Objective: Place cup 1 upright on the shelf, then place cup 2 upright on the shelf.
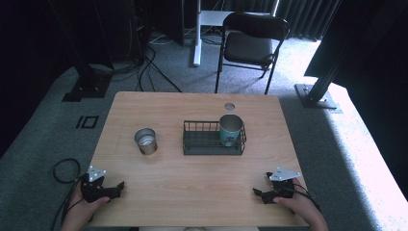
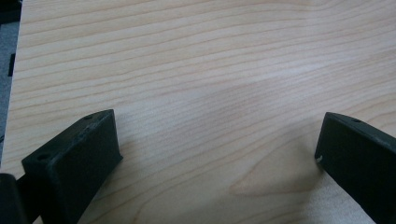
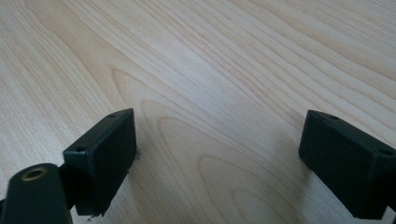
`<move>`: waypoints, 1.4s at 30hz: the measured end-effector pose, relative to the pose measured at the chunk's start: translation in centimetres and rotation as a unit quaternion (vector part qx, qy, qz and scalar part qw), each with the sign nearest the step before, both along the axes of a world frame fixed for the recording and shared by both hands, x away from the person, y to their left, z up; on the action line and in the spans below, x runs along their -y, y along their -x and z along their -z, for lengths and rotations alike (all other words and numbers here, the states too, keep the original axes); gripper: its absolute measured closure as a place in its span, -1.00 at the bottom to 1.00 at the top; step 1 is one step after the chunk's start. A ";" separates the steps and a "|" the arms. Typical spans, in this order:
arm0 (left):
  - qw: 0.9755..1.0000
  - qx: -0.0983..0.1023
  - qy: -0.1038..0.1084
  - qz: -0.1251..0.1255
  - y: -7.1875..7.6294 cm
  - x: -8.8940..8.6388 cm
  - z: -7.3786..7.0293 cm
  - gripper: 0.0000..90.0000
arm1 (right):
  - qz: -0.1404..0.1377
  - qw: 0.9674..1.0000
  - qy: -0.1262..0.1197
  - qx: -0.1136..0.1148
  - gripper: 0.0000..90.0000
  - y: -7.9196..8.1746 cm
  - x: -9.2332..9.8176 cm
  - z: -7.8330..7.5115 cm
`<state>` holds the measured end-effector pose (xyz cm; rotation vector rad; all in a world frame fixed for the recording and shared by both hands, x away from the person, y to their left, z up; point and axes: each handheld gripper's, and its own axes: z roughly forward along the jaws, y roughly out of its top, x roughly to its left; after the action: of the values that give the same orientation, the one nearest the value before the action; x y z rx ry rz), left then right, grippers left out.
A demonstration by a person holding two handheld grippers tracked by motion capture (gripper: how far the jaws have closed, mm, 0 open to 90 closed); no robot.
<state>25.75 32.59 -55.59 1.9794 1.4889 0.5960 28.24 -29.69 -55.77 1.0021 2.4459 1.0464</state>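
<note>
Your tabletop [image 1: 192, 183]: pale matt wood grain. Steel cup [image 1: 145, 140] shiny; basket [image 1: 211, 144] dark wire; hand-held gripper [image 2: 215, 158] matt black plastic.

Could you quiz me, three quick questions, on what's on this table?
1. True or false: the teal cup stands inside the wire basket.
2. Which gripper is nearer the metal cup: A) the left gripper, B) the right gripper?
3. Fill in: in both gripper views the jaws are spread wide with nothing but bare ____ between them.

Key:
1. True; it stands at the basket's right end.
2. A; the metal cup sits on the table left of the basket.
3. Wood; both grippers are open and hold nothing.
</note>
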 end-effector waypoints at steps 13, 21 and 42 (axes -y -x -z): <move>0.999 0.000 -0.001 0.045 0.4 -0.5 0.0 -0.99 | 0.000 1.000 0.000 -0.001 -0.76 0.0 0.0 0.0; 0.999 0.003 -0.003 0.054 0.7 -0.5 0.0 -0.99 | 0.000 1.000 0.000 0.000 -0.76 0.0 0.0 0.0; 0.994 0.046 0.053 0.085 -0.3 1.4 -1.4 -0.99 | 0.000 1.000 0.000 0.000 -0.76 0.0 0.0 0.0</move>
<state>26.02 31.18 -54.16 1.9463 1.2553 0.5158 28.24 -29.69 -55.77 1.0024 2.4464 1.0459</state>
